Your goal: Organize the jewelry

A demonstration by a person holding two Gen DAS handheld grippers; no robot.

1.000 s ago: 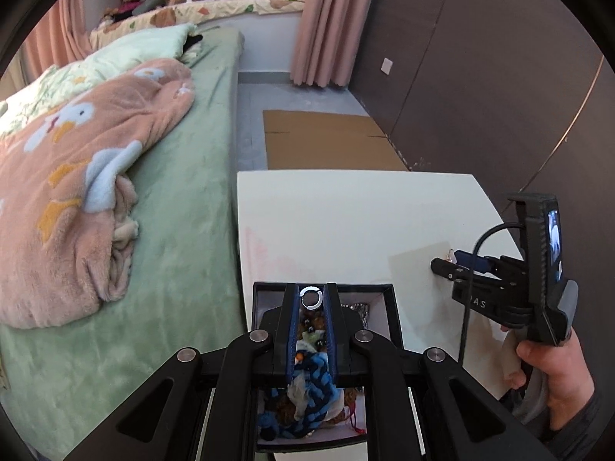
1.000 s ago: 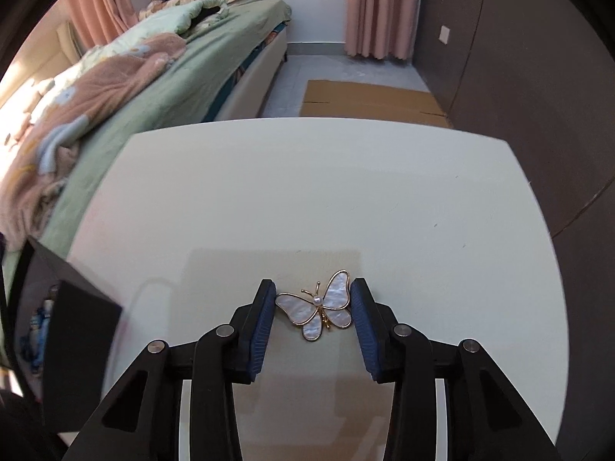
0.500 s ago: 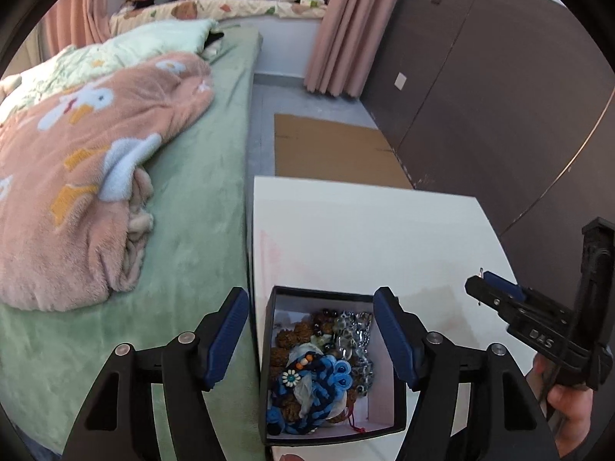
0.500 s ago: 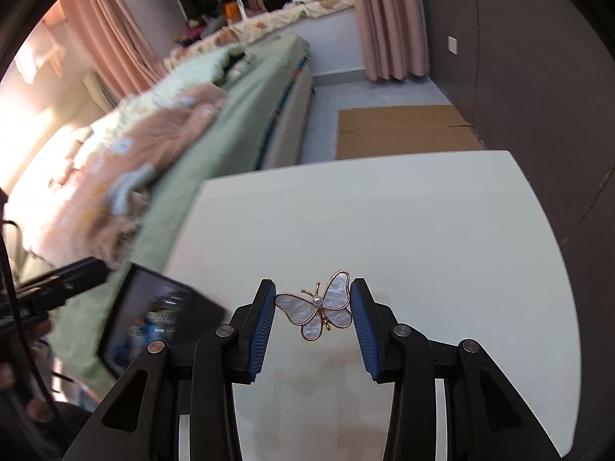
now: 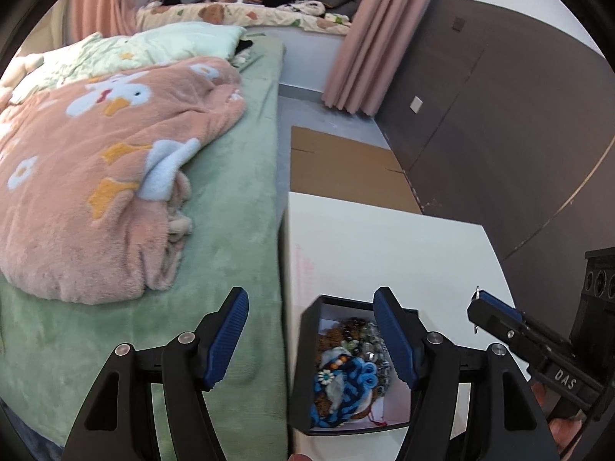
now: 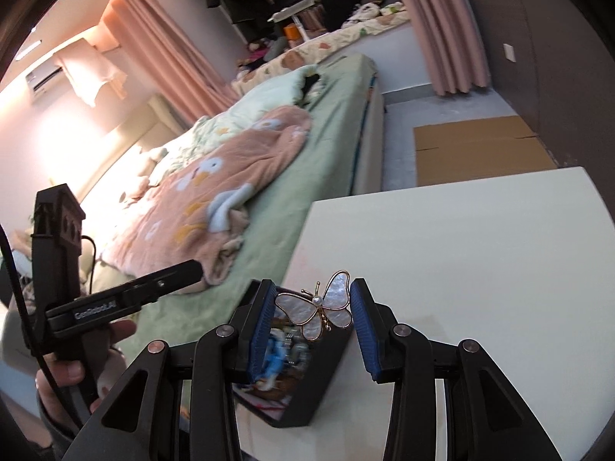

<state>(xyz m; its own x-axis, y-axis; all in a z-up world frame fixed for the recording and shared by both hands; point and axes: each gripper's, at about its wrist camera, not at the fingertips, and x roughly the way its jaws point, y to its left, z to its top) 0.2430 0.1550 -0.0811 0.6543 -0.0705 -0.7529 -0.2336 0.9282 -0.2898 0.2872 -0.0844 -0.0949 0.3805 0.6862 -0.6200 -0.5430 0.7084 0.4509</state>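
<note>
Our right tool (image 6: pixel 313 317) is gripping the butterfly brooch (image 6: pixel 316 310) by its wingtips, holding it in the air above the black jewelry box (image 6: pixel 307 376). Our left tool (image 5: pixel 310 340) is standing open with nothing between its pads, straddling the worktop's (image 5: pixel 384 246) left edge. The box is sitting at the worktop's near left corner, holding beads and a blue braided piece (image 5: pixel 348 384). The bed (image 5: pixel 230 230) is running alongside that left edge.

One butterfly brooch (image 6: pixel 316 310), one jewelry box (image 5: pixel 307 368), two hand-held grippers (image 5: pixel 311 340) (image 6: pixel 313 322).
</note>
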